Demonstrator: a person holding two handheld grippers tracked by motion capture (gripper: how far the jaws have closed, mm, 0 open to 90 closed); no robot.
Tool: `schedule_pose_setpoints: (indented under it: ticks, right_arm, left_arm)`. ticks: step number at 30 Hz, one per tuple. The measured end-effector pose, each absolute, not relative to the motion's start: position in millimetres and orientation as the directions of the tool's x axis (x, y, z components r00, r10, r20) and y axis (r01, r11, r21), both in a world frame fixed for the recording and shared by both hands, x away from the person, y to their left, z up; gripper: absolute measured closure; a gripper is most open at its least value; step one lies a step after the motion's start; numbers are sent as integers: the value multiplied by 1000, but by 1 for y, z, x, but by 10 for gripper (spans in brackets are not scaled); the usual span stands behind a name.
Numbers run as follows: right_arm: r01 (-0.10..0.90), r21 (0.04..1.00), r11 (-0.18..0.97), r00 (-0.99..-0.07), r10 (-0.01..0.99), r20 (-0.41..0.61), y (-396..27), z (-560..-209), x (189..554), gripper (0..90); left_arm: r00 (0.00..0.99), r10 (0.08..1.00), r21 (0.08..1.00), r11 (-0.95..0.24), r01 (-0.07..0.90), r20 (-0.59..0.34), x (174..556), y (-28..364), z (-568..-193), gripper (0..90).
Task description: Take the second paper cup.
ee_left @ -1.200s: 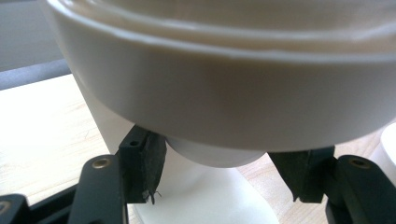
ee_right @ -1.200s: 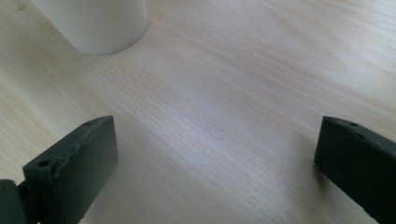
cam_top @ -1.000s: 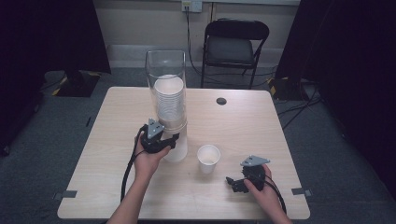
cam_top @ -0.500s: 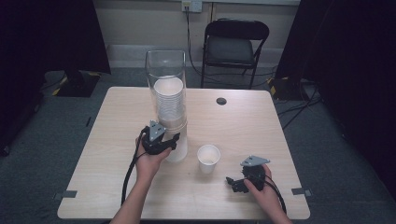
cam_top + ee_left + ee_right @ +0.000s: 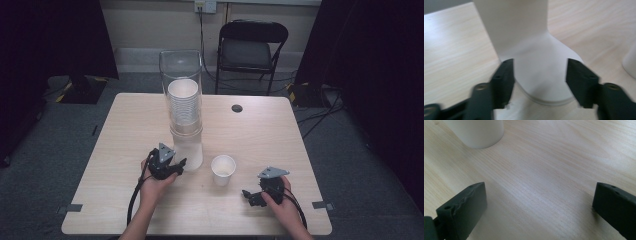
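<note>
- Straddling the dispenser's white base (image 5: 541, 75), the left gripper (image 5: 539, 72) has its fingers spread either side, apparently not pressing.
- Right gripper (image 5: 540, 200) gapes wide over bare table (image 5: 554, 170); single cup (image 5: 477, 132) sits beyond its fingertips.

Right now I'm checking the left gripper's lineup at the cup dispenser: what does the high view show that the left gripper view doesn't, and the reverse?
High view alone: the clear plastic dispenser tube holding a stack of white paper cups, the black folding chair, and the right gripper resting open on the table.

Left gripper view alone: its two black jaws set either side of the dispenser's flared white base, with gaps visible.

Both: the light wooden table, the dispenser's white lower part and the single white paper cup.
</note>
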State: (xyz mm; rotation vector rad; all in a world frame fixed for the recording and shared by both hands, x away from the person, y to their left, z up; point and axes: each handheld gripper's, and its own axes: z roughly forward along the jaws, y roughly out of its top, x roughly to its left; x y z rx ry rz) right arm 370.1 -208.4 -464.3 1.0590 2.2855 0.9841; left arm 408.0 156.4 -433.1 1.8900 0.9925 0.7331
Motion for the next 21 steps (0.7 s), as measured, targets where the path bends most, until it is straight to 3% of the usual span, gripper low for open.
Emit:
schedule_pose_setpoints:
  ticks: [4, 9, 21]
  right_arm:
    - [476, 752, 455, -614, 785, -87, -208, -464, 370, 0]
    - [477, 753, 454, -611, 787, -87, -208, -464, 370, 0]
    - [479, 752, 452, -610, 788, -85, -208, -464, 370, 0]
  left_arm:
    - [512, 858, 881, -270, 390, 37, 411, 158, -428, 265]
    - [519, 855, 928, -192, 319, -2, 412, 156, -414, 157]
    - [518, 855, 962, -122, 242, -22, 423, 149, -375, 162]
